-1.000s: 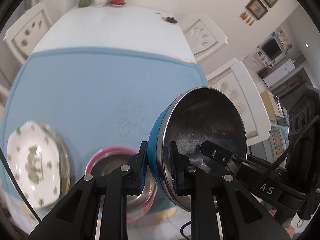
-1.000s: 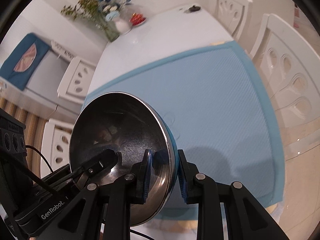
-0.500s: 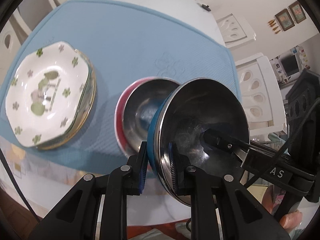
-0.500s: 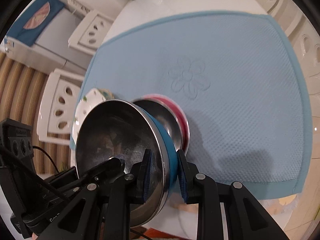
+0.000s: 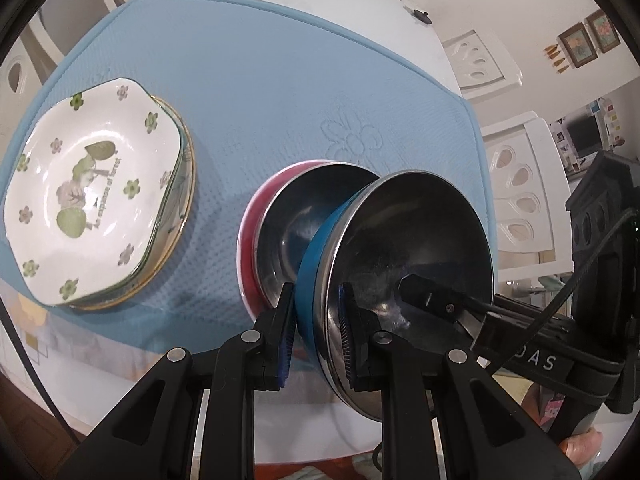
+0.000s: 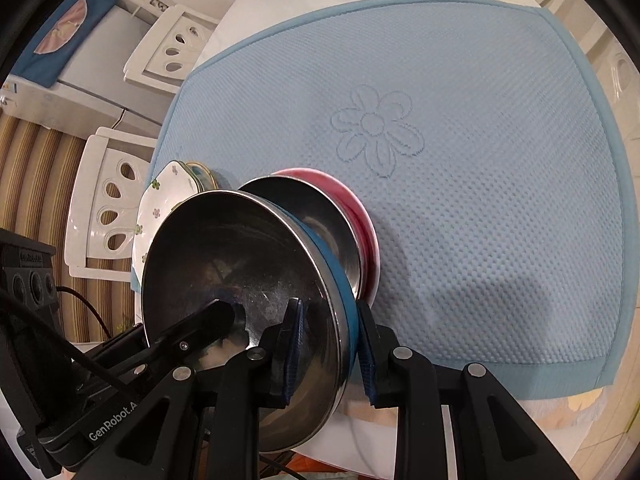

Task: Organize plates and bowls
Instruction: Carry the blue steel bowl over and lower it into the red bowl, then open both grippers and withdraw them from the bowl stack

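The blue bowl (image 5: pixel 404 256) is held tilted over the mat (image 5: pixel 280 92), its mouth turned away from the red bowl (image 5: pixel 280 232) beside it. Its rim is pinched on opposite sides by the left gripper (image 5: pixel 316 328) and right gripper (image 6: pixel 330 344), both nearly closed on it.

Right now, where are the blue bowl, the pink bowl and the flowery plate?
blue bowl (image 5: pixel 316 248), left wrist view, blue outer wall.
pink bowl (image 5: pixel 250 236), left wrist view, pink outer side.
flowery plate (image 5: pixel 92 196), left wrist view, painted centre.
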`<state>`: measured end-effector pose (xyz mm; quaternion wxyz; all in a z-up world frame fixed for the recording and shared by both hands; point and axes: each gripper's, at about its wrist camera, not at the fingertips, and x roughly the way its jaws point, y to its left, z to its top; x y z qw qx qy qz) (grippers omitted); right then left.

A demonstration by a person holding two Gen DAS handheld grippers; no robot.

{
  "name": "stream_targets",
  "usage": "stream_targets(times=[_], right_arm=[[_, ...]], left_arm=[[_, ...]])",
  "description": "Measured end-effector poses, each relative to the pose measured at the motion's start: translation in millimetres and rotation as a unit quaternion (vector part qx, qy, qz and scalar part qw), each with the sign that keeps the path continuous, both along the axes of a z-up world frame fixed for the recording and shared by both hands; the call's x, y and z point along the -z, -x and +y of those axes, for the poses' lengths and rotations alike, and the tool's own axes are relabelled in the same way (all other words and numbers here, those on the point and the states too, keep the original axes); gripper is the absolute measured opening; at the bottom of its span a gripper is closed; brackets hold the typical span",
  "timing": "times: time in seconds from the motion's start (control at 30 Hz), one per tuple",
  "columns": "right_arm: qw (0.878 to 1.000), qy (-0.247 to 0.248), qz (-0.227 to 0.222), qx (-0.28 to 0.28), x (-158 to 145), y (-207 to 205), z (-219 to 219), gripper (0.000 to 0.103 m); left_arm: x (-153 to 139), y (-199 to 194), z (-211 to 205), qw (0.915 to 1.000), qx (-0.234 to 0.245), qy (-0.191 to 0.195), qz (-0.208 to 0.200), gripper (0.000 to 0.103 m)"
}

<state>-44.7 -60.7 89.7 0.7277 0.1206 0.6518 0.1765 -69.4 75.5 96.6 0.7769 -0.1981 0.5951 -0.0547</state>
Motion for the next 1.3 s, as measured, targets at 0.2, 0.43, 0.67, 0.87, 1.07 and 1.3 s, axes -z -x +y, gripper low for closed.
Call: stream_targets(times=[0.2, 0.43, 0.67, 0.87, 1.07, 1.3], right_arm=[[1.0, -0.002, 0.002, 0.012, 4.5, -5.3, 1.7, 0.025], [1.0, 0.008, -0.02, 0.016, -1.0, -5.9, 1.8, 0.025], [1.0, 0.01, -0.02, 0.016, -0.7, -4.3, -1.1, 0.025], [1.0, 0.01, -0.011, 0.016, -0.1, -1.8, -0.9, 0.025], [1.0, 0.01, -0.003, 0.022, -3.8, -3.9, -6.1, 0.025], [0.998, 0.001, -0.034, 0.045, -31.6, -10.1, -24.1, 0.032]], left_arm=[[4.0, -9.4, -0.9, 0.9999, 0.006, -0.014, 0.004, 0.02], [-4.8, -17.5, 8.3, 0.9993, -0.007, -0.035, -0.011, 0.03], [-6.8, -17.8, 26.8, 0.999, -0.03, -0.031, -0.013, 0.03], [-1.6, -13.3, 25.1, 0.9991, -0.028, -0.031, -0.003, 0.03], [-14.4, -8.9, 15.4, 0.9976, -0.012, -0.064, -0.022, 0.03], [-59.5, -1.0, 46.0, 0.9911, -0.051, -0.097, -0.077, 0.03]])
